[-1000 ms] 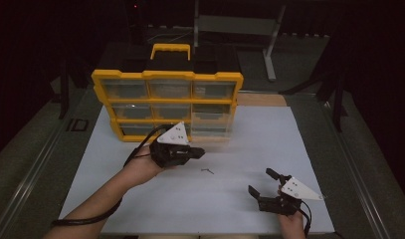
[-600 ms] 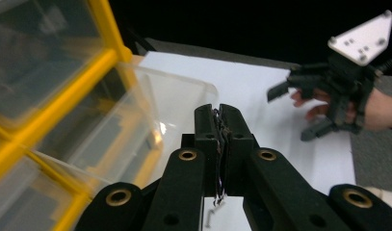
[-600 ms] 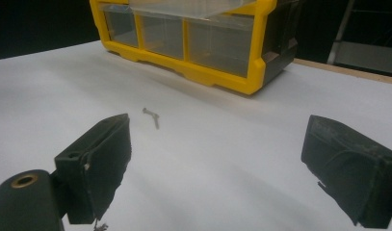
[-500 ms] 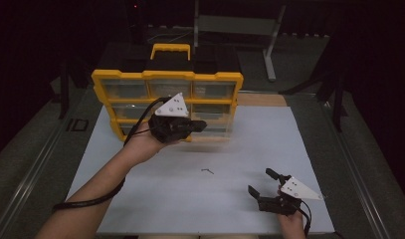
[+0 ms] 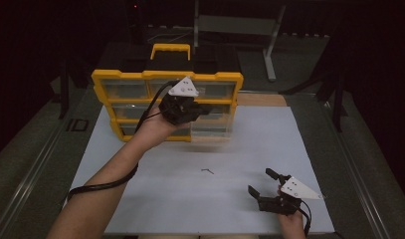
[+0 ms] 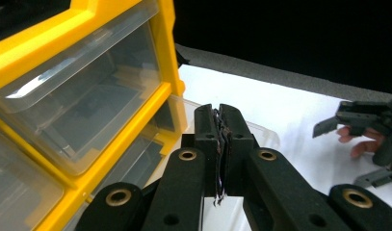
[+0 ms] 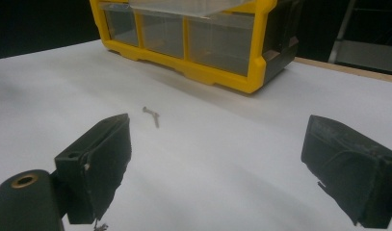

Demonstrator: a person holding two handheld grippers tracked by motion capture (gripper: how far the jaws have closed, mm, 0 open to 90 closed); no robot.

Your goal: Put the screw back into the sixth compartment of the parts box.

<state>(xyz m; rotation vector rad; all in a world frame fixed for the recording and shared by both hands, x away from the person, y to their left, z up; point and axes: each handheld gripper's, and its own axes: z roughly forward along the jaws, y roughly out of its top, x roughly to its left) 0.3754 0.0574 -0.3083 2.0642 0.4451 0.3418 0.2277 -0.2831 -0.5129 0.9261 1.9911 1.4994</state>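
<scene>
High view: yellow drawer organizer sits far left on the white mat. Left gripper, jaws fully shut with nothing visible between them, is in front of the cabinet's right column by a pulled-out clear drawer, probably to work it. Versus a second ago, it has moved farther and up. Small screw lies mid-mat. Right gripper rests near right, jaws wide, empty, unmoved.
</scene>
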